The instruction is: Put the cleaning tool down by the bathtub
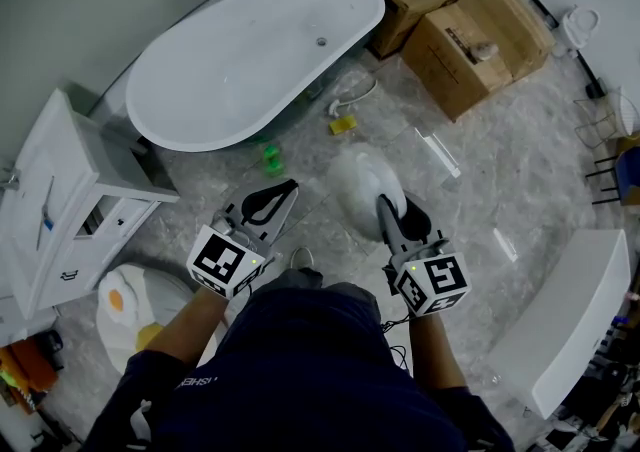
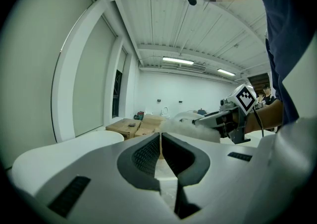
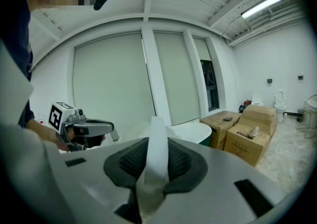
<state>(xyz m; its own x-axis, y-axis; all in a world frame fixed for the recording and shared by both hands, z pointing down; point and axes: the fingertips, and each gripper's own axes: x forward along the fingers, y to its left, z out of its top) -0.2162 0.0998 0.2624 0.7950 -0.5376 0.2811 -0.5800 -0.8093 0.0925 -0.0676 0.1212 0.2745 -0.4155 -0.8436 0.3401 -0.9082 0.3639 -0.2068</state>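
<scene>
place: staged bathroom in workshop | cues: bathtub (image 1: 250, 50), cardboard boxes (image 1: 470, 35), vanity cabinet (image 1: 55, 190)

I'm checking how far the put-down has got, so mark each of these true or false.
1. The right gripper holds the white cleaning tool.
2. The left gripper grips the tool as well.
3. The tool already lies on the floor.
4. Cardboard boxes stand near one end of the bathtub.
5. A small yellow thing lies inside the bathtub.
1. True: the right gripper is shut on the white cleaning tool.
2. False: the left gripper has its jaws together with nothing between them.
3. False: the tool is held in the right gripper, not set down on the floor.
4. True: the cardboard boxes stand by the end of the bathtub.
5. False: the small yellow thing lies on the floor beside the tub.
</scene>
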